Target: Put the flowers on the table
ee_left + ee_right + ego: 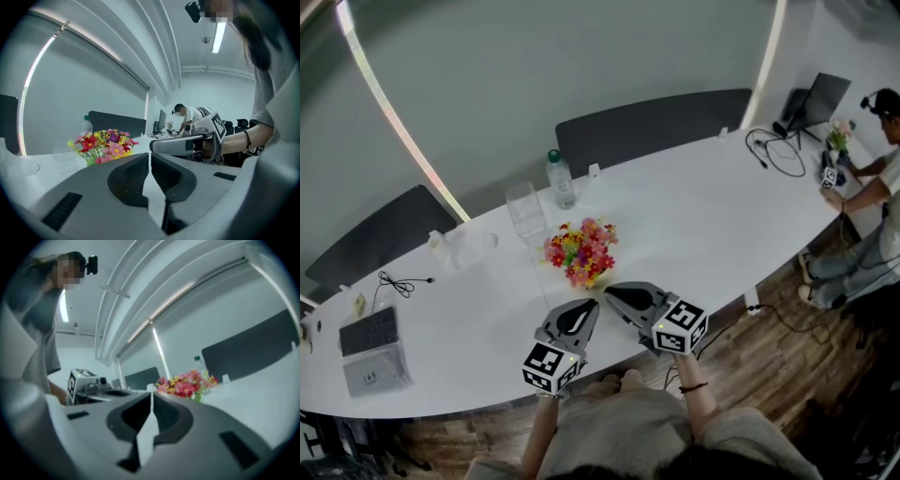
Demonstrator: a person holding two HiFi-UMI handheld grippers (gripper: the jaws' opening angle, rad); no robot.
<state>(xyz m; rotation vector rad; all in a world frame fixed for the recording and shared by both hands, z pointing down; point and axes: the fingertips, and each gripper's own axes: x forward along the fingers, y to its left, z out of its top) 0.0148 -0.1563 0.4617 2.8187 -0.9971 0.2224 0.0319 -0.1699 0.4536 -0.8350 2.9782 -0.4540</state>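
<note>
A bunch of red, pink and yellow flowers (581,251) lies on the white table (703,225), just beyond both grippers. My left gripper (592,304) hovers near the table's front edge, shut and empty, its tips a short way from the flowers. Beside it my right gripper (608,292) is also shut and empty. The left gripper view has its closed jaws (149,157) aimed past the flowers (105,144), with the right gripper (187,144) to the side. In the right gripper view the jaws (151,394) meet, and the flowers (187,383) stand ahead.
A water bottle (562,178) and a clear glass container (526,211) stand behind the flowers. A laptop (370,347) and a cable (401,281) lie at the left. Another person (874,178) works at the table's far right end by a monitor (816,101). Dark chairs (647,127) line the far side.
</note>
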